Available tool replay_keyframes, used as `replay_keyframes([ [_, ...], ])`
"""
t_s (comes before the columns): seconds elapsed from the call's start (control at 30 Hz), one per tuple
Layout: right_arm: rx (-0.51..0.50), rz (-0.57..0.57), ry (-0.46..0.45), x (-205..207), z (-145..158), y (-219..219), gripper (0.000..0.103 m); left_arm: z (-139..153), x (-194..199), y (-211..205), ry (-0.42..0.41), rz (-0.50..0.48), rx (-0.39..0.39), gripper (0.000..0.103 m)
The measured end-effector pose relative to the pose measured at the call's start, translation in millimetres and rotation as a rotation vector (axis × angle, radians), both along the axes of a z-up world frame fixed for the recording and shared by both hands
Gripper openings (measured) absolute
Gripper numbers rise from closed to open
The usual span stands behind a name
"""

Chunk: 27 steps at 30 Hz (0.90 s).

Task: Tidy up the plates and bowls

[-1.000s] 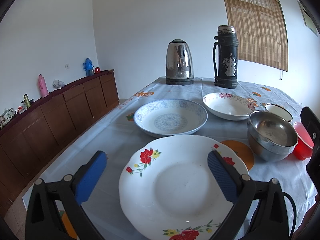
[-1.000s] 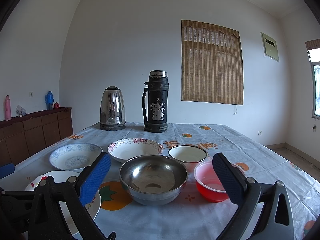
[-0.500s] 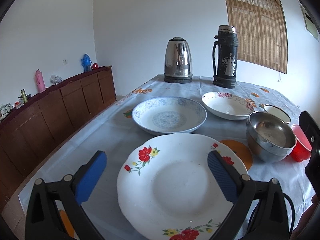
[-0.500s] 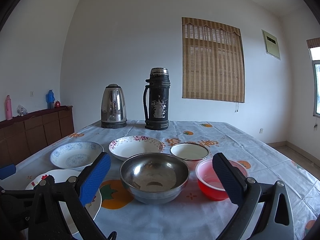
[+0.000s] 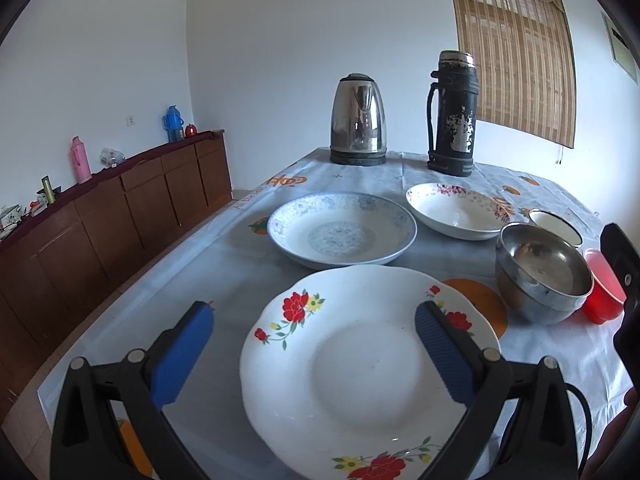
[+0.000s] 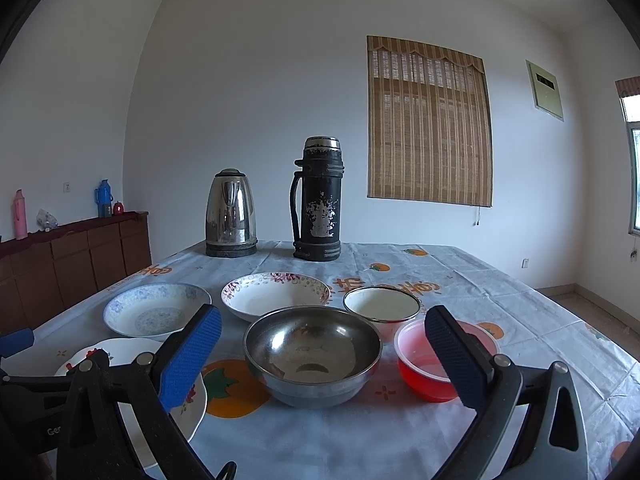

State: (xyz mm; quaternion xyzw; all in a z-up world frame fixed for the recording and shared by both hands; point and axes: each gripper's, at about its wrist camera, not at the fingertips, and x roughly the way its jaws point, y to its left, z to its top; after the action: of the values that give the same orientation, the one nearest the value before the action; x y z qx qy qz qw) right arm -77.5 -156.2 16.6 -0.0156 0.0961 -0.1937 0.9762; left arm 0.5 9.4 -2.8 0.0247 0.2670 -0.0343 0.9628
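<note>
Left tool [image 5: 314,344], fingers apart, above the red-flowered plate [image 5: 360,364] at the bench's [image 5: 208,280] near edge. Right tool [image 6: 322,356], fingers apart, before the steel bowl [image 6: 313,354]; red bowl [image 6: 424,364] just beside it. Blue-patterned plate [image 5: 342,230] lies behind the flowered plate.

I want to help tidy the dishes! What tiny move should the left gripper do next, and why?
Probably dip the left gripper toward the near rim of the red-flower plate and close on it. Its fingers stand wide open and hold nothing, the plate lies right below them, and the blue-patterned plate just behind looks like a good place to stack it.
</note>
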Motion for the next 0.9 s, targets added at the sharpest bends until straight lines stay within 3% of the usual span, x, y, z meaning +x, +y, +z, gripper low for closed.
replay_keyframes([
  [0.27, 0.033, 0.035, 0.029, 4, -3, -3, 0.102, 2, 2, 7, 0.035, -0.019, 0.006, 0.102],
  [0.47, 0.084, 0.149, 0.137, 13, -12, -3, 0.102, 1, 6, 28, 0.081, -0.023, 0.044, 0.102],
  [0.6, 0.095, 0.250, 0.233, 17, -20, 3, 0.099, -6, 17, 44, 0.165, -0.032, 0.049, 0.102],
  [0.67, 0.115, 0.303, 0.311, 25, -27, 7, 0.086, -11, 26, 49, 0.218, -0.035, 0.030, 0.100],
  [0.77, 0.151, 0.357, 0.430, 43, -40, 11, 0.075, -20, 36, 51, 0.284, -0.044, -0.013, 0.100],
  [0.9, 0.213, 0.398, 0.508, 60, -52, 14, 0.058, -31, 43, 40, 0.339, -0.078, -0.006, 0.093],
])
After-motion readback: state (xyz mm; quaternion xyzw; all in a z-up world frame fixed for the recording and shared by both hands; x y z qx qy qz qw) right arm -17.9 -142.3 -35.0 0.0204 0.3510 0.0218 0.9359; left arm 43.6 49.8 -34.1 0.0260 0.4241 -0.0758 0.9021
